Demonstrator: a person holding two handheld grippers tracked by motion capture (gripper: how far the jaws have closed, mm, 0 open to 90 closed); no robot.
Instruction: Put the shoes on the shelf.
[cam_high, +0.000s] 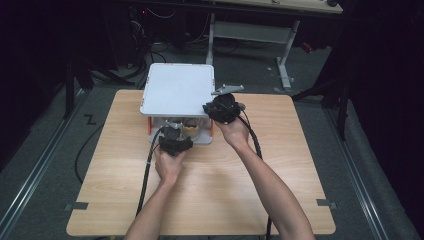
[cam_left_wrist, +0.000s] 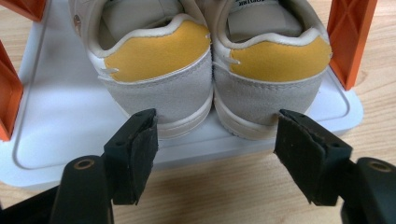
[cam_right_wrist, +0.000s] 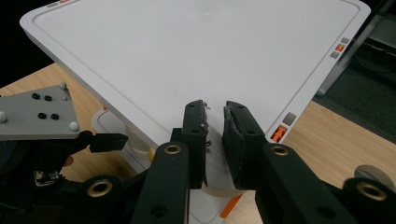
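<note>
On the wooden table (cam_high: 260, 175) stood a white two-level rack (cam_high: 177, 87), your left gripper (cam_left_wrist: 215, 154) was released behind the shoes (cam_left_wrist: 159, 79) on its lower tray (cam_left_wrist: 65, 116), and your right gripper (cam_right_wrist: 214, 140) pinched its top shelf (cam_right_wrist: 196, 51).

Wood table (cam_high: 280, 165), grey floor (cam_high: 370, 165), desk frame (cam_high: 250, 32) behind.
</note>
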